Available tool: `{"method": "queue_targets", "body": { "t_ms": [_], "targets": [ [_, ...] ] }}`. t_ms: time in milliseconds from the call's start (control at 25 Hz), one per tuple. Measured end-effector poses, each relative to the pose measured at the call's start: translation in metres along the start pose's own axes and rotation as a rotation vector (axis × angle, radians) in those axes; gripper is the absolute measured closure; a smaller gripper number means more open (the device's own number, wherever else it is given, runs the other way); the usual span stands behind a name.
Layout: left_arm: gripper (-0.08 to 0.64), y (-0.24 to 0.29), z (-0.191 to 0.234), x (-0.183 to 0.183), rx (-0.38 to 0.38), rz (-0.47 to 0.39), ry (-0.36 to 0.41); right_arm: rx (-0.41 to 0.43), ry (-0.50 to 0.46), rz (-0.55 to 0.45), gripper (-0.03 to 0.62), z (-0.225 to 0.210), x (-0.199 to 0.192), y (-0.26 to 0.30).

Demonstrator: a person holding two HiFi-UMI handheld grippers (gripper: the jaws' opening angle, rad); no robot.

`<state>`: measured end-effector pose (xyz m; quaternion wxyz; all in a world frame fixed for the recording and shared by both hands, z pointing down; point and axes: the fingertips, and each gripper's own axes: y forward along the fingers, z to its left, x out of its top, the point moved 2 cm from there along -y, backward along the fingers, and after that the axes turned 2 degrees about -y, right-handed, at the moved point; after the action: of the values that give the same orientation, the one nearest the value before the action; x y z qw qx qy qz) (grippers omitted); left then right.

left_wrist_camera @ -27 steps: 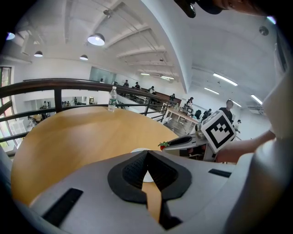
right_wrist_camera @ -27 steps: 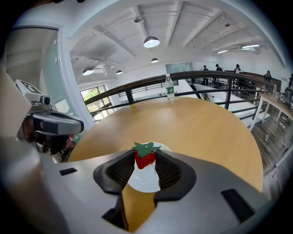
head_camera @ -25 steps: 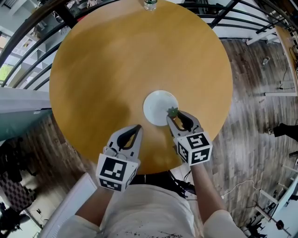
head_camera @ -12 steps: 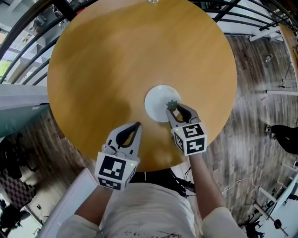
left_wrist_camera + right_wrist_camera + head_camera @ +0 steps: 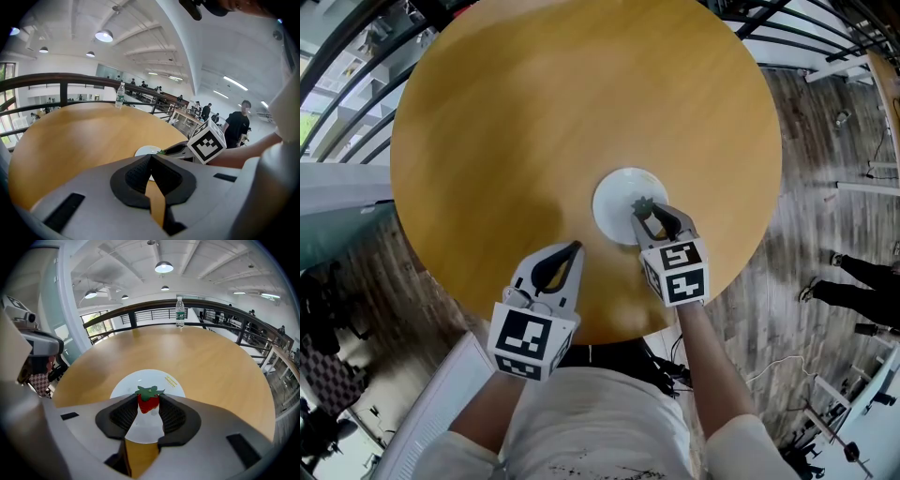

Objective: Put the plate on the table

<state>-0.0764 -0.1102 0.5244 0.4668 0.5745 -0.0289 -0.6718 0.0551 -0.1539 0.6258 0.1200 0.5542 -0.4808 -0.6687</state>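
White plate (image 5: 614, 195) lies flat on the round wooden surface (image 5: 534, 112), toward its 5 o'clock edge. Your right gripper (image 5: 651, 216) slants steeply down over the plate's 4 o'clock side, jaws pinching a strawberry (image 5: 148, 399). Your left gripper (image 5: 572, 249), at the plate's 8 o'clock, tilts gently down, jaws pressed together and empty.

The plate (image 5: 614, 199) is white, smooth and a bit glossy. The round surface (image 5: 534, 122) under the plate is smooth yellow-brown wood with a soft shine. The strawberry (image 5: 148, 401) at the plate's edge looks like shiny red plastic with a matt green top. The left gripper (image 5: 575, 247) and the right gripper (image 5: 647, 211) have grey matt plastic shells, and black ribbed pads (image 5: 123, 416) line their jaws. The floor (image 5: 787, 281) is grey, streaky wood planks.
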Motion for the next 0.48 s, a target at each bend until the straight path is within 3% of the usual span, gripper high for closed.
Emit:
{"method": "queue_targets", "body": {
  "t_ms": [480],
  "targets": [
    [0.537, -0.002, 0.010, -0.006, 0.006, 0.012, -0.024, -0.015, -0.028, 0.050, 0.439, 0.004, -0.004, 0.014]
  ]
}}
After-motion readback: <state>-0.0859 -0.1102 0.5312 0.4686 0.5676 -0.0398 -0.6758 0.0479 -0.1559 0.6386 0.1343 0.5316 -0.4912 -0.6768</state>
